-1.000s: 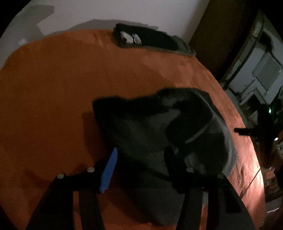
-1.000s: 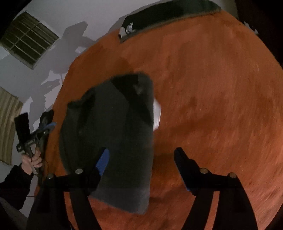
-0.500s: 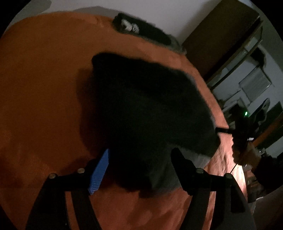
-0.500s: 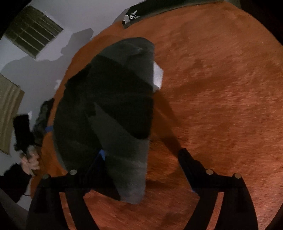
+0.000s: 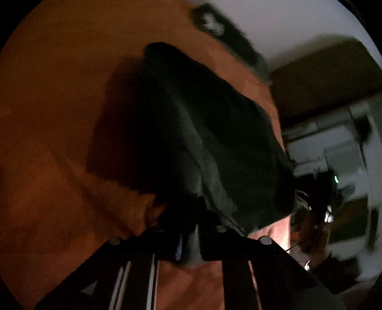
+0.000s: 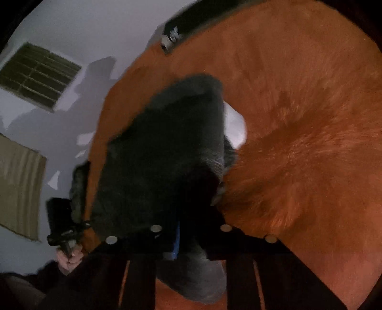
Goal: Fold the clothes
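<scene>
A dark grey garment [image 5: 214, 133] lies partly folded on the orange bedcover [image 5: 59, 95]. My left gripper [image 5: 189, 238] is shut on the garment's near edge, and cloth bunches between its fingers. In the right wrist view the same garment [image 6: 162, 152] fills the middle, with a white label [image 6: 235, 126] showing at its far right edge. My right gripper [image 6: 191, 236] is shut on the garment's other near corner, and a fold hangs below its fingers. The cloth between the grippers looks raised off the bedcover.
A folded dark garment [image 6: 191, 19] lies at the far edge of the orange bedcover [image 6: 310, 119], next to the white wall. A person's hand [image 6: 69, 257] holds the other gripper at the left. Shelves and furniture [image 5: 334, 143] stand at the right.
Both grippers were open a second ago, moved down onto the garment's near edge and have shut on it. The cloth now rises toward the cameras.
</scene>
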Demonstrator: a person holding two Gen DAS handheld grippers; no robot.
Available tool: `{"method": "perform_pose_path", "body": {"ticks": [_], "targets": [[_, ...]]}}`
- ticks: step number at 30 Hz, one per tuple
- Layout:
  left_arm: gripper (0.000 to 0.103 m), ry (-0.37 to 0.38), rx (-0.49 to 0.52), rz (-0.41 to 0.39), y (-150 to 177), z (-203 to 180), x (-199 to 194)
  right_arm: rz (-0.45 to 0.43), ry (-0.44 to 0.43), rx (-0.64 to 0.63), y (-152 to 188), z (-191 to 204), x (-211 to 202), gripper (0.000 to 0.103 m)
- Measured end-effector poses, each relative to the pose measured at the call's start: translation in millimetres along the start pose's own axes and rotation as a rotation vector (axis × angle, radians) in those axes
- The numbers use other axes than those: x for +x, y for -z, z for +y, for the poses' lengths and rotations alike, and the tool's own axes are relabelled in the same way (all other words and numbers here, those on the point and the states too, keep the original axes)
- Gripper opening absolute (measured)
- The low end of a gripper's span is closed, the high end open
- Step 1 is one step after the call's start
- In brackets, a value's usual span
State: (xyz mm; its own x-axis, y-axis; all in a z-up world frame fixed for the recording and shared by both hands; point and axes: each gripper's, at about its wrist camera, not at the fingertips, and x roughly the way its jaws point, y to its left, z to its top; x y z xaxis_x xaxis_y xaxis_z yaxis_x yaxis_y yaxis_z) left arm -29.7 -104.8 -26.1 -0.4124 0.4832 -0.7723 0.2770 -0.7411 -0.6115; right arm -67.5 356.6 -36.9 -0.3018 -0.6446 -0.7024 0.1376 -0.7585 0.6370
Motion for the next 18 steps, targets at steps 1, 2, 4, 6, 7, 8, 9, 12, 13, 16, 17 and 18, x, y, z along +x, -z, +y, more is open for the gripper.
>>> {"method": "perform_pose_path", "body": {"ticks": [1, 2, 4, 6, 7, 8, 9, 12, 13, 16, 17, 18], "targets": [[0.010, -0.047, 0.002, 0.013, -2, 7, -1, -0.020, 0.021, -0.005, 0, 6, -12, 0.012], [0.010, -0.095, 0.006, 0.022, -3, 14, 0, -0.018, 0.052, -0.014, -1, 6, -15, 0.012], [0.010, -0.194, 0.020, 0.026, -4, 28, 16, 0.044, 0.108, 0.003, -3, -10, 7, 0.013], [0.010, -0.240, -0.018, 0.069, -2, 49, 29, 0.088, 0.119, 0.022, -6, -31, 27, 0.017], [0.010, -0.210, -0.049, 0.062, -1, 56, 24, 0.101, 0.118, 0.027, -7, -40, 34, 0.026], [0.010, -0.188, -0.072, 0.049, -1, 61, 17, 0.107, 0.114, 0.035, -9, -46, 36, 0.030], [0.011, -0.194, -0.065, 0.019, -5, 59, 6, 0.106, 0.113, 0.030, -16, -45, 38, 0.036], [0.024, -0.205, 0.068, -0.061, -37, 29, -18, 0.099, 0.128, -0.040, -44, -30, 54, 0.074], [0.043, -0.207, 0.115, -0.089, -51, 17, -21, 0.097, 0.133, -0.063, -53, -25, 59, 0.081], [0.068, -0.215, 0.251, -0.166, -92, -19, -27, 0.090, 0.148, -0.133, -81, -10, 75, 0.081], [0.068, -0.223, 0.283, -0.170, -104, -29, -16, 0.088, 0.153, -0.157, -91, -5, 81, 0.081], [0.069, -0.231, 0.314, -0.174, -115, -39, -6, 0.085, 0.158, -0.180, -100, 0, 86, 0.081]]}}
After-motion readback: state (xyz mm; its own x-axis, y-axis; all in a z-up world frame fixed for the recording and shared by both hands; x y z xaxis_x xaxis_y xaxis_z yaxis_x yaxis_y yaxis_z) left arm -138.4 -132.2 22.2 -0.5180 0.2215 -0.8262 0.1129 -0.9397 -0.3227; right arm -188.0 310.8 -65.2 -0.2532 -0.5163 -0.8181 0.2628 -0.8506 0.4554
